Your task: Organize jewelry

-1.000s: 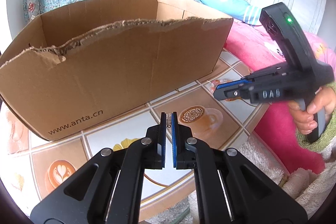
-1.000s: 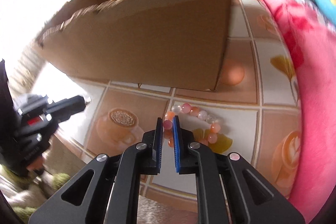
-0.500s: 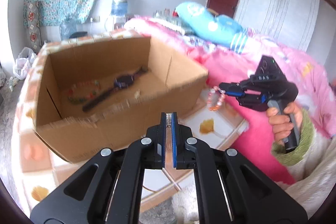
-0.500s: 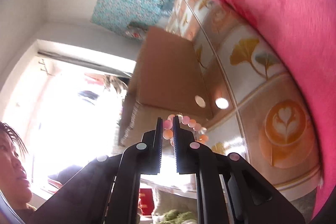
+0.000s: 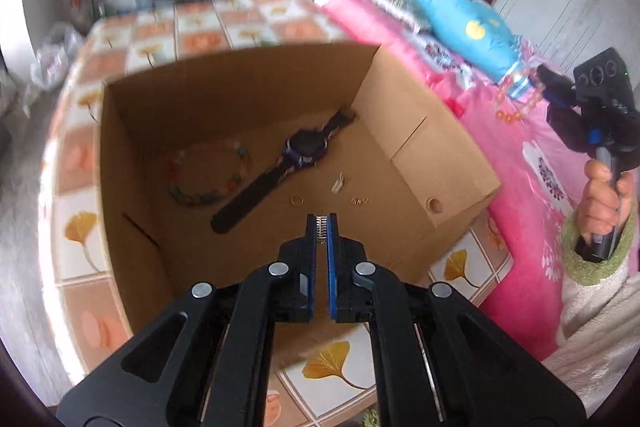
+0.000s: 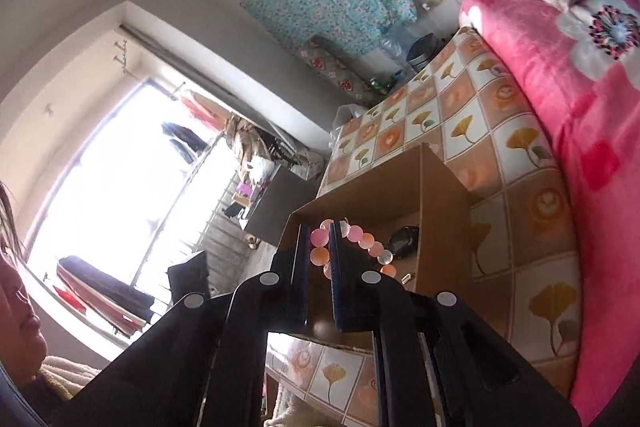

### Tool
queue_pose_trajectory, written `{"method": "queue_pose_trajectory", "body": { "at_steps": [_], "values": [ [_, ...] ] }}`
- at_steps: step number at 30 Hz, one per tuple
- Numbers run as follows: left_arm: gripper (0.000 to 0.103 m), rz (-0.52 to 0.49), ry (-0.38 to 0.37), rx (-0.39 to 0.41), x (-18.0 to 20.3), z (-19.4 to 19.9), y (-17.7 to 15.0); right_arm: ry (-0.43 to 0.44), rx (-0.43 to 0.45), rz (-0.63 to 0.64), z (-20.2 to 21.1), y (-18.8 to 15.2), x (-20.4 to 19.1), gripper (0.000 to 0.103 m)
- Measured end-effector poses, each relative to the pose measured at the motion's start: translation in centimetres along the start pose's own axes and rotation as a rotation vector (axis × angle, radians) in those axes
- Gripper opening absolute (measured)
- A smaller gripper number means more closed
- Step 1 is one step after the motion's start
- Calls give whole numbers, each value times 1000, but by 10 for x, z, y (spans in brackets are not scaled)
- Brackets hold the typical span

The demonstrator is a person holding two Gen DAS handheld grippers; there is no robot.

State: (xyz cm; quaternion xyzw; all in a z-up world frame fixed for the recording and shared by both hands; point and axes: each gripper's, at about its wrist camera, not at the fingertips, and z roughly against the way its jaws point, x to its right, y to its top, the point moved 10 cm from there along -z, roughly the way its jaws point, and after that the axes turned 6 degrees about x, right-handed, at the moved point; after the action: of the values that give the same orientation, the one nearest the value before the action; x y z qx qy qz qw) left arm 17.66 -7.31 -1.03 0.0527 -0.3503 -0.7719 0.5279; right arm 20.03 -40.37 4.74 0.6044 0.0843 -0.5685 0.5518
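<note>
Left wrist view: cardboard box (image 5: 420, 147) is sitting open on the tiled-pattern tabletop (image 5: 76, 227), serving as the landmark. Inside the box: a black wristwatch (image 5: 296, 155) is lying diagonally mid-floor, a multicoloured bead bracelet (image 5: 208, 173) just left of it, a small gold ring (image 5: 297, 200) and a few tiny metal bits (image 5: 339, 183) nearer the front wall. Pink floral blanket (image 5: 520, 155) is lying right of the box, blue cushion (image 5: 460, 15) beyond it. Left gripper (image 5: 321, 223) is pointing steeply down over the box's front wall, fingers closed on a small silver toothed piece (image 5: 321, 227), a clip or chain, can't resolve which. Right of the box and above the blanket, a hand (image 5: 604, 199) in a green cuff is holding the right gripper (image 5: 548, 87), pink-orange bead bracelet (image 5: 516, 95) dangling from it. Right wrist view: right gripper (image 6: 320, 247) is pointing toward the box (image 6: 440, 219), view rolled, fingers (image 6: 340, 255) clamping the pink bracelet (image 6: 360, 239), beads trailing right. Nothing is blocking the box opening.
</note>
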Motion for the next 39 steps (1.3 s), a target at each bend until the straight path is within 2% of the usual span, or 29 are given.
{"method": "queue_pose_trajectory", "body": {
  "at_steps": [5, 9, 11, 13, 16, 21, 23, 27, 30, 33, 37, 39],
  "values": [
    [4, 73, 27, -161, -27, -36, -12, -26, -167, 28, -49, -19, 4, 10],
    [7, 113, 25, -187, -35, -41, -12, -104, -292, 81, -82, -25, 20, 10],
    [9, 131, 15, -167, -35, -39, -11, -142, -348, 121, -92, -27, 25, 10],
    [21, 133, 34, -138, -36, -33, -7, -197, -402, 163, -103, -29, 35, 10],
    [27, 102, 65, -69, -32, -21, -1, -264, -462, 224, -111, -31, 43, 10],
    [42, 75, 114, 58, -26, 3, 14, -420, -530, 430, -121, -33, 50, 10],
    [46, 81, 127, 102, -25, 13, 17, -479, -530, 521, -124, -33, 50, 11],
    [55, 90, 138, 159, -22, 30, 19, -504, -501, 572, -118, -31, 39, 14],
    [57, 82, 158, 189, -18, 39, 17, -516, -455, 552, -106, -27, 32, 18],
    [66, 73, 171, 226, -13, 51, 12, -500, -377, 497, -86, -22, 21, 21],
    [83, 66, 204, 292, -6, 71, 7, -457, -244, 436, -54, -26, -1, 39],
    [87, 67, 227, 322, -4, 81, 3, -461, -172, 424, -38, -33, -14, 51]
  ]
}}
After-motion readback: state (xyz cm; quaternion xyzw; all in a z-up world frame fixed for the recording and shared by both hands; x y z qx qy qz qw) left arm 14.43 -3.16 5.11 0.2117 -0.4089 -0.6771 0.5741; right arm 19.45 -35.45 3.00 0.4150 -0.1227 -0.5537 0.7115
